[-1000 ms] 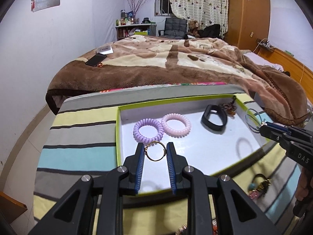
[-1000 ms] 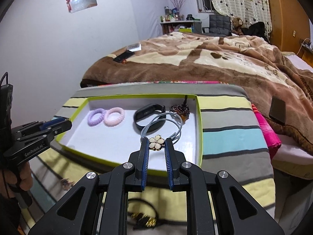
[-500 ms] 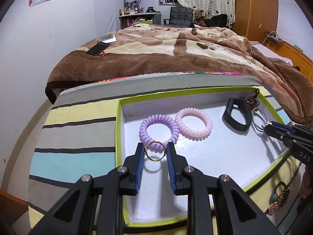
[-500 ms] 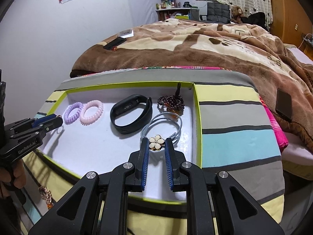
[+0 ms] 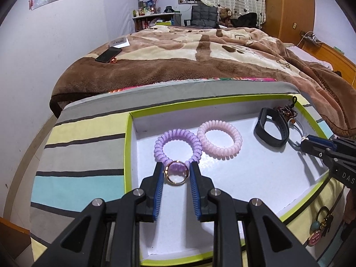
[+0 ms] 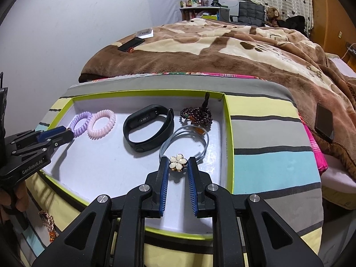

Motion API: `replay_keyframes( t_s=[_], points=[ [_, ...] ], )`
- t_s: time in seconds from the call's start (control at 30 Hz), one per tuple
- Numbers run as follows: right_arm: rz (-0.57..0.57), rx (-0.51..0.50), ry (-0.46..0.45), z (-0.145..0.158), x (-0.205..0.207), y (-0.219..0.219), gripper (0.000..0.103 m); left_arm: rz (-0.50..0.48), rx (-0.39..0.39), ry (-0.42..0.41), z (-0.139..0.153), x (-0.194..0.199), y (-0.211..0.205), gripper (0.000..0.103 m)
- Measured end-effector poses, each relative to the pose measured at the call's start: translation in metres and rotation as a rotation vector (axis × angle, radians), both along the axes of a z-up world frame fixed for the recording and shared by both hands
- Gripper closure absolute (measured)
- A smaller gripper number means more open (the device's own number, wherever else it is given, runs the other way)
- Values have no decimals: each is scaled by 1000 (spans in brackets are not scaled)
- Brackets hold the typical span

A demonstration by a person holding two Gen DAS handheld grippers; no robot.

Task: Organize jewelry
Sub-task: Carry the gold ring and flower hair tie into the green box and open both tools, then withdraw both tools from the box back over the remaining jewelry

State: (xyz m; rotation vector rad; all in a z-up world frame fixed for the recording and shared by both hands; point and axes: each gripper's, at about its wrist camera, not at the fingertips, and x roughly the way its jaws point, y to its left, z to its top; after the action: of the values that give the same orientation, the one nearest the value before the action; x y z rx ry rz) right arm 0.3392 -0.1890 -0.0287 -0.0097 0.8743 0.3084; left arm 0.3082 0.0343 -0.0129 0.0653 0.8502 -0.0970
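Our left gripper holds a thin gold ring between its pads, low over the tray by its left edge. Our right gripper pinches a cream flower charm near the right edge. Farther in lie a purple coil tie, a pink coil tie, a black band and dark beads.

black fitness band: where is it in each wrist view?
Left wrist: black band at the tray's far right, just left of the right gripper.
Right wrist: black band mid-tray, left of the beads.
Shared landmark: the pink coil tie, left of the band in both views.
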Motion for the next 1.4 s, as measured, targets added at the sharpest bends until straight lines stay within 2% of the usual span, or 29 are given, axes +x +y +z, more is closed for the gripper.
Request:
replay_keyframes(
  t_s=[0.1, 0.33, 0.57, 0.87, 1.03, 1.4],
  points=[
    [4, 2, -3, 1, -1, 0, 77, 0, -8, -9, 2, -2, 0, 71],
    [5, 17, -16, 9, -12, -1, 77, 6, -18, -27, 9, -13, 2, 71],
    [4, 55, -56, 28, -40, -7, 76, 15, -52, -80, 28, -47, 7, 71],
    [27, 83, -158, 54, -110, -10, 76, 27, -118, -158, 51, -111, 9, 71],
    [38, 97, -197, 62, -148, -13, 76, 21, -128, -193, 58, -146, 5, 71],
    [42, 143, -213, 63, -208, -24, 76, -12, -115, -224, 60, -206, -8, 71]
  ],
)
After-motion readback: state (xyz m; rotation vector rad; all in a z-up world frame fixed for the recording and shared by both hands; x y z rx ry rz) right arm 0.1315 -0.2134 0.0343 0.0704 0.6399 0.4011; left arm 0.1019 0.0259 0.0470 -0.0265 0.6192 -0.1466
